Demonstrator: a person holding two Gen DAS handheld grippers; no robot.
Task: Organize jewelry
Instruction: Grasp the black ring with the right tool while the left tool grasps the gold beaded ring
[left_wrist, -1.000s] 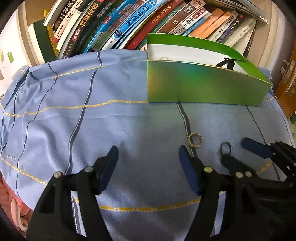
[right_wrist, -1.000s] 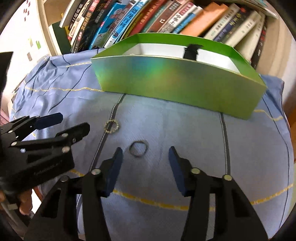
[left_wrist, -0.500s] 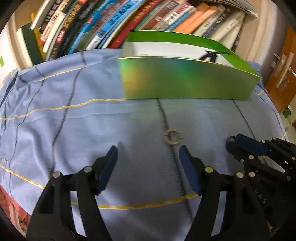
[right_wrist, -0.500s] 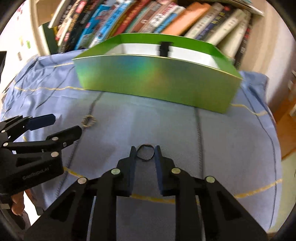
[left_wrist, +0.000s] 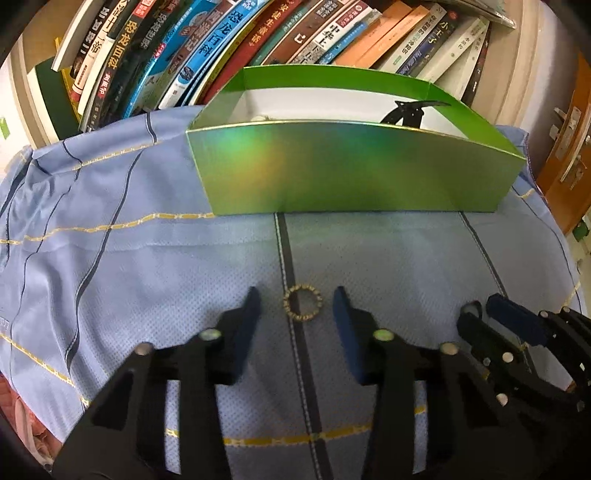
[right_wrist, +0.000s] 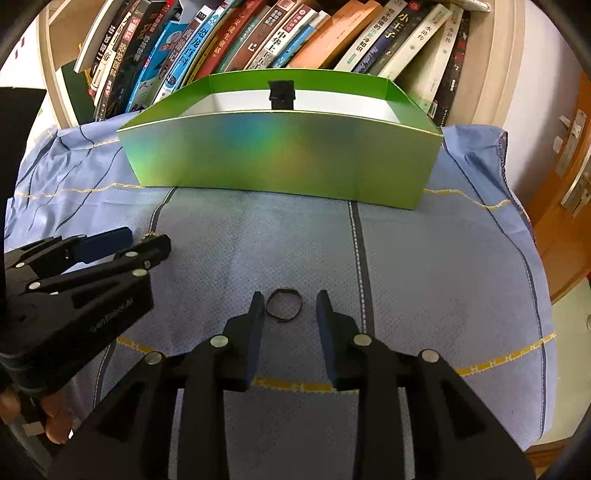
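Observation:
A gold beaded ring (left_wrist: 302, 305) lies flat on the blue cloth between the fingers of my left gripper (left_wrist: 295, 306), which is open around it without touching. A thin dark ring (right_wrist: 284, 304) lies on the cloth between the fingers of my right gripper (right_wrist: 290, 308), which is open, with small gaps on both sides. The green open box (left_wrist: 347, 173) stands behind both rings; it also shows in the right wrist view (right_wrist: 280, 155). In the right wrist view the left gripper (right_wrist: 122, 247) sits at the left.
A row of leaning books (left_wrist: 258, 48) fills the shelf behind the box. The blue striped cloth (left_wrist: 129, 266) covers the surface and drops off at its right edge (right_wrist: 535, 295). A wooden door with a handle (left_wrist: 569, 147) is at the far right.
My left gripper has moved right so the gold ring now lies between its fingers. My right gripper had narrowed around the dark ring half a second ago and now stands wider.

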